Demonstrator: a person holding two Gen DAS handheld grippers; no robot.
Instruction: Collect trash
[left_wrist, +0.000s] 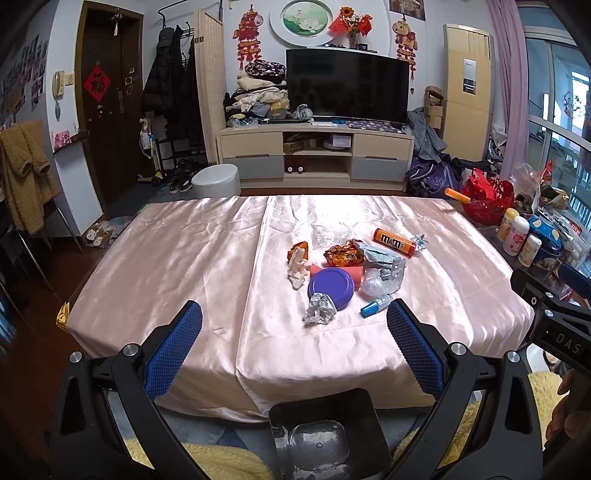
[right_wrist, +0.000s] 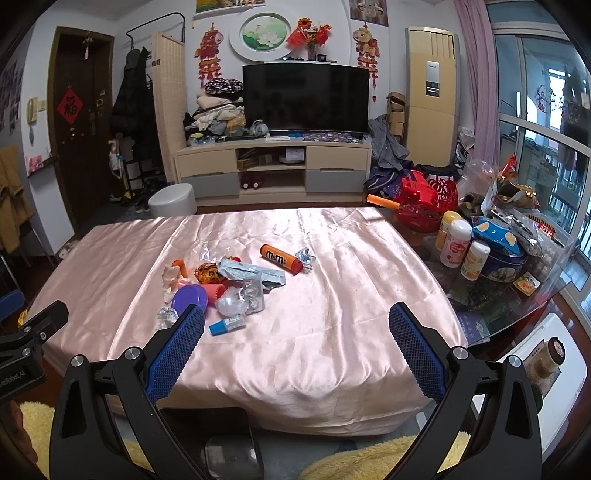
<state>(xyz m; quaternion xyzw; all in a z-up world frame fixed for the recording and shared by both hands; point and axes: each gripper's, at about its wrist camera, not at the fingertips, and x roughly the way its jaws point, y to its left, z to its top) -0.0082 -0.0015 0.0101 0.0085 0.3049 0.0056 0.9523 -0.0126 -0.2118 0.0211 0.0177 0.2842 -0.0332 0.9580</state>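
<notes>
A pile of trash lies mid-table on the pink satin cloth (left_wrist: 184, 258): an orange M&M's tube (left_wrist: 394, 242) (right_wrist: 280, 258), a purple lid (left_wrist: 331, 285) (right_wrist: 189, 297), a crumpled foil ball (left_wrist: 319, 314), a small blue bottle (left_wrist: 376, 305) (right_wrist: 227, 325), an orange wrapper (left_wrist: 343, 255), a silver wrapper (right_wrist: 251, 273), and clear plastic (left_wrist: 380, 280). A black bin (left_wrist: 328, 432) (right_wrist: 229, 443) stands on the floor below the table's near edge. My left gripper (left_wrist: 294, 325) is open and empty, short of the pile. My right gripper (right_wrist: 296, 325) is open and empty, right of the pile.
Bottles (right_wrist: 456, 243), a blue tin (right_wrist: 504, 258) and a red basket (right_wrist: 424, 206) crowd the glass table at the right. A TV stand (left_wrist: 314, 155) and a white stool (left_wrist: 216, 181) stand beyond the table. A yellow fleece (right_wrist: 369, 461) lies below the grippers.
</notes>
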